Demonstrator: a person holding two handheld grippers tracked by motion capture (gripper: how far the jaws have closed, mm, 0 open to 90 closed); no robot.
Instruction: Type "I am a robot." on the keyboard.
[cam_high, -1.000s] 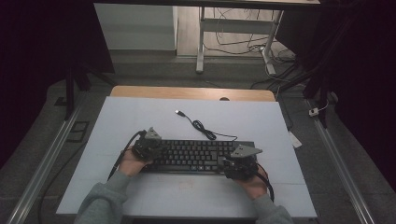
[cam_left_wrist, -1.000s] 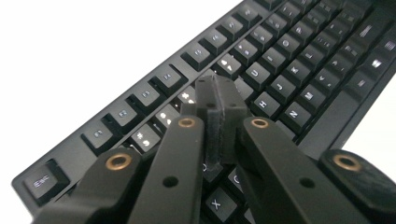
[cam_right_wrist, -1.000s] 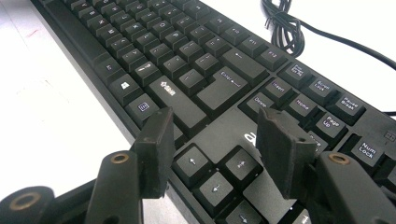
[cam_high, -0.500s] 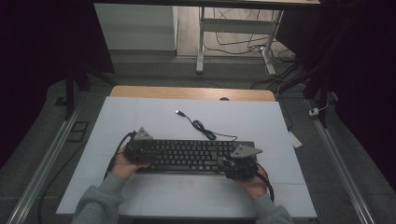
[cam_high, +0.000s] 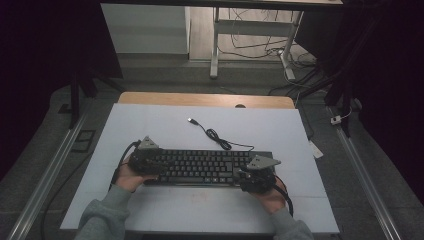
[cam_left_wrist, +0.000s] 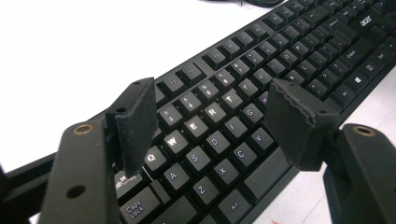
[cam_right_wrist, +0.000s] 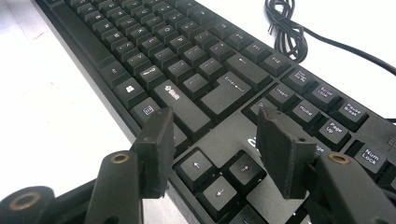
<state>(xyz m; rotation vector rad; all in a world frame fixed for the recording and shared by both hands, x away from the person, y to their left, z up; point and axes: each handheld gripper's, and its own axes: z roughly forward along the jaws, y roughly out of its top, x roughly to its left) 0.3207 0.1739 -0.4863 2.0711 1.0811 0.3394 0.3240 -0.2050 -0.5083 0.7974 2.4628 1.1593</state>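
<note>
While the keyboard (cam_high: 205, 167) lay across the white table (cam_high: 150, 125), "acer" showed in the left gripper (cam_left_wrist: 212, 123) view; its jaws had just opened wide over QWERTY. The right gripper (cam_right_wrist: 212, 149) gaped above arrow keys; the high view showed the cable's plug (cam_high: 191, 120).

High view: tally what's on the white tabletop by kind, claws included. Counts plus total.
Keyboard: 1
Keyboard cable with USB plug: 1
Claws: 2, left claw and right claw, both open, one over each end of the keyboard
Total: 4
</note>
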